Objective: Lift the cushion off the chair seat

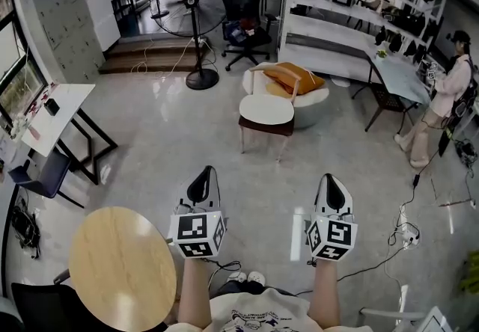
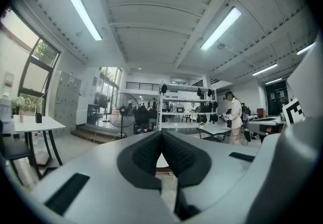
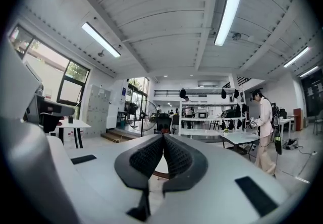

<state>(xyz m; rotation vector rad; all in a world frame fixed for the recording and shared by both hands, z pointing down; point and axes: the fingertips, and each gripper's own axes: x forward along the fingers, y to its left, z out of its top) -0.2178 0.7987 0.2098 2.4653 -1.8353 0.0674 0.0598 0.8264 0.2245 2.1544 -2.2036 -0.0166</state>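
Observation:
A round white cushion (image 1: 266,108) lies on the seat of a wooden chair (image 1: 278,71) in the middle of the room, well ahead of both grippers. My left gripper (image 1: 205,172) and right gripper (image 1: 331,178) are held side by side, level, pointing toward the chair, both shut and holding nothing. In the left gripper view the black pads (image 2: 146,153) meet at the tip, and a sliver of the white cushion (image 2: 161,161) shows below it. The right gripper view shows the same, with its pads (image 3: 177,156) closed together.
A white beanbag with an orange pillow (image 1: 298,78) sits just behind the chair. A standing fan (image 1: 192,31) is at back left, a round wooden table (image 1: 120,267) near left, a white desk (image 1: 56,115) far left. A person (image 1: 441,95) stands right; cables (image 1: 404,233) cross the floor.

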